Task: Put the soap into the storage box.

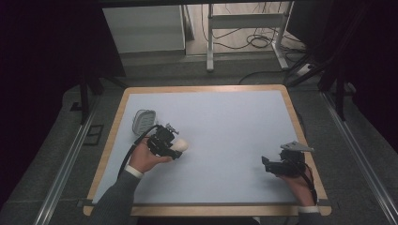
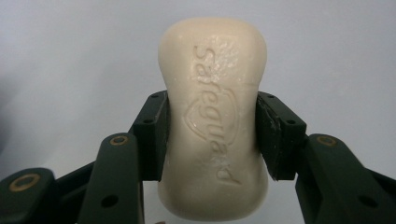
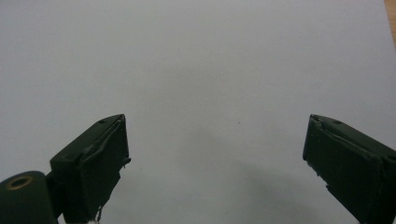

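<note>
Left gripper view: soap (image 2: 212, 116) is clamped at its waist between the left claw (image 2: 211, 135) pads, long axis running away from the claw, embossed face toward the camera. In the high view the soap (image 1: 181, 144) is seen sticking out just ahead of the left claw (image 1: 174, 149), seemingly lifted off the counter (image 1: 225, 136). A soap dish (image 1: 143, 121) lies near, behind and to the left of that claw. The right claw (image 1: 265, 164) is held low, well apart from the soap; in the right gripper view its jaws are spread wide with nothing between them, only bare counter ahead.

Step judged: soap grasped and in carry, probably toward the dish. Next move calls for the left claw to be swung back over the dish, soap lowered flat into it, then the jaws released. Right claw not needed.
</note>
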Demonstrator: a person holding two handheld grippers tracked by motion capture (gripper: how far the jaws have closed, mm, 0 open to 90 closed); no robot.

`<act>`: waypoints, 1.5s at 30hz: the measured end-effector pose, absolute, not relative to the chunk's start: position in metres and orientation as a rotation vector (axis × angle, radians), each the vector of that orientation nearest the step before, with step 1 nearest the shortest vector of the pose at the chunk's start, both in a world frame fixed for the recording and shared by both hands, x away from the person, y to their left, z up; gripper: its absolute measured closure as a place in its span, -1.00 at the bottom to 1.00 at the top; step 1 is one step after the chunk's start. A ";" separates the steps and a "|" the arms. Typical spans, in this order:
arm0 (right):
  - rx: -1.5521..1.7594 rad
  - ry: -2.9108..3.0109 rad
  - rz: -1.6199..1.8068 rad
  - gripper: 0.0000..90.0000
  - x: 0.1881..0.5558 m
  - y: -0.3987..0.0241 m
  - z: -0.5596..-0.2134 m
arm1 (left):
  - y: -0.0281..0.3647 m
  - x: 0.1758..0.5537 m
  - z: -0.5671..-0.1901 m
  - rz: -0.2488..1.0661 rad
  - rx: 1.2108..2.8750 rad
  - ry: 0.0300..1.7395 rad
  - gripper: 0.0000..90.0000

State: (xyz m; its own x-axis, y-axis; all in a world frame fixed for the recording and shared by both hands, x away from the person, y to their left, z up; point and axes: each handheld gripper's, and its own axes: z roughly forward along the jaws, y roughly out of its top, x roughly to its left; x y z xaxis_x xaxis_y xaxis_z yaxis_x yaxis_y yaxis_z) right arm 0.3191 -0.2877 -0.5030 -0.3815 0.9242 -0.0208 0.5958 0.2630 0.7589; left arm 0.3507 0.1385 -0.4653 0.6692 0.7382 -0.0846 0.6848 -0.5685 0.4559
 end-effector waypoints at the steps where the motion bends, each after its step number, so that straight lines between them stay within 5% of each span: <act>1: 1.373 2.073 0.935 -0.85 0.319 -0.288 -0.503 | 0.141 0.351 -0.464 0.162 2.422 1.113 0.10; 45: 1.384 2.076 0.921 -0.85 0.320 -0.290 -0.505 | 0.202 0.392 -0.440 0.228 2.313 1.299 0.10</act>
